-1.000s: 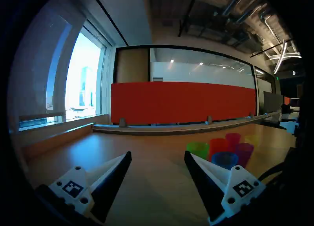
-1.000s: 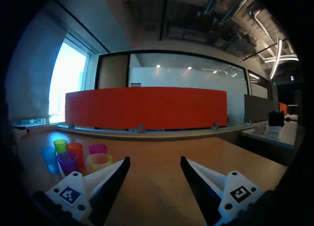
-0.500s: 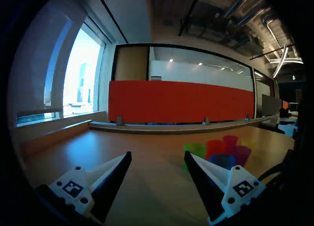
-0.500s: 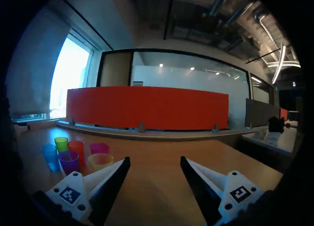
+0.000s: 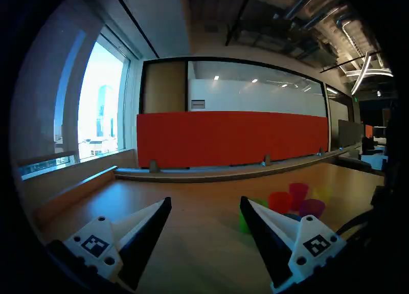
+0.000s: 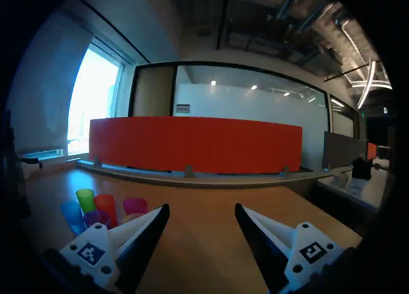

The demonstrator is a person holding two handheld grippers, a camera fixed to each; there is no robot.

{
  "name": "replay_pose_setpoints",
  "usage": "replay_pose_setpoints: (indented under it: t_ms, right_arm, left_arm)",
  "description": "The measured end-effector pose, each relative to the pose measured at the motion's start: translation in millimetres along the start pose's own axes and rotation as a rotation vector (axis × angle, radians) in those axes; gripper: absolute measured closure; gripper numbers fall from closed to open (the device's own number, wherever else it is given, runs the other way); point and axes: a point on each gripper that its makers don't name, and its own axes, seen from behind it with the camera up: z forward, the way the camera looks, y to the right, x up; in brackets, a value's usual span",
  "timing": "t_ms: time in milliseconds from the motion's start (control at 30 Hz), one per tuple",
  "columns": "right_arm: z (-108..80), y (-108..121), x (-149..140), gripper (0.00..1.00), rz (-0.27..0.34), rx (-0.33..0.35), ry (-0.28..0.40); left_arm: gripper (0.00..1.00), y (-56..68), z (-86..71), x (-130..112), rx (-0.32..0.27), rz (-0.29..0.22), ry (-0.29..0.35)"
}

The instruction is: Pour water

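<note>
The left hand-held gripper (image 5: 204, 199) hangs over the wooden desk (image 5: 204, 243) with its two fingers spread wide and nothing between them. In the left gripper view a cluster of coloured plastic cups (image 5: 291, 199) stands on the desk at about 4 o'clock, just behind the gripper's finger on that side. It includes a green cup (image 5: 244, 220) partly hidden by the fingertip, an orange cup (image 5: 279, 201), a pink cup (image 5: 298, 189), a purple cup (image 5: 312, 207) and a faint yellow cup (image 5: 323, 191) farthest toward 3 o'clock. The right hand-held gripper (image 6: 201, 206) is likewise spread wide and empty above the desk. In the right gripper view the same cluster sits at about 8 o'clock, with a blue cup (image 6: 73, 216) outermost. The green, orange, pink and purple ones are packed close beside it, the nearest partly covered by the finger. Whether any cup holds water cannot be told. A red partition (image 5: 230, 138) runs along the desk's far edge at 12 o'clock, and a bright window (image 5: 99, 115) stands at 9 o'clock.
</note>
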Motion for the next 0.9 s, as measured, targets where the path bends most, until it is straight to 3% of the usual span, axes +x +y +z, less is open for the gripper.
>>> replay_pose_setpoints:
  t_ms: [533, 900]
  right_arm:
    - [4.3, -4, 70, 0.01, 0.018, 0.033, -0.002]
    - [5.5, -8, 83, 0.01, 0.051, 0.069, -0.022]
  left_arm:
    - [0.00, -1.0, 3.5, 55, -0.075, 0.023, -0.024]
    - [0.00, 2.2, 9.5, 69, -0.113, 0.066, -0.041]
